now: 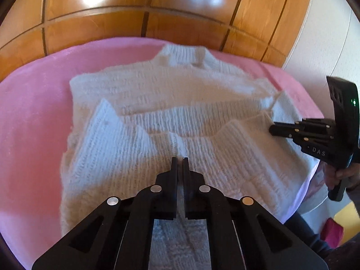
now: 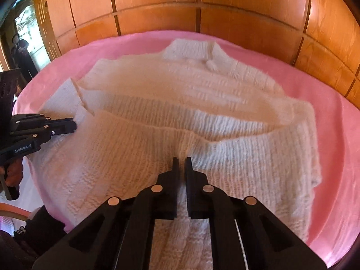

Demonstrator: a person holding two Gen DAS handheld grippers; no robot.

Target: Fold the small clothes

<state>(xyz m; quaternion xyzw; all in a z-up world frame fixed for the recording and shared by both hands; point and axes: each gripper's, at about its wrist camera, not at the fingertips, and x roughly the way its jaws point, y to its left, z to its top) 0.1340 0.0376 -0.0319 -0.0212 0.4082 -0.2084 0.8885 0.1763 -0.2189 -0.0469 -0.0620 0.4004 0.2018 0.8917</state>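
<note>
Left gripper (image 1: 179, 160): black, two-fingered, fingers drawn together to a thin slit, nothing pinched between the tips; it hangs over the near edge of the sweater (image 1: 171, 117), pointing down at the ribbed knit.

Right gripper (image 2: 182, 160): black, fingers likewise brought together with only a narrow gap, nothing gripped; it hangs over the sweater's near edge further along. Seen from the left wrist view, its tips sit at the side of the garment by a folded sleeve, and a hand (image 1: 342, 175) grips its handle.

Sweater: white, chunky knit, high collar at the far end. It lies flat on the pink blanket (image 2: 326, 117), both sleeves folded inward across the body.

Pink blanket: covers the whole work surface under the sweater.

Wooden panels (image 2: 157, 2): glossy, brown, standing behind the blanket's far edge.
</note>
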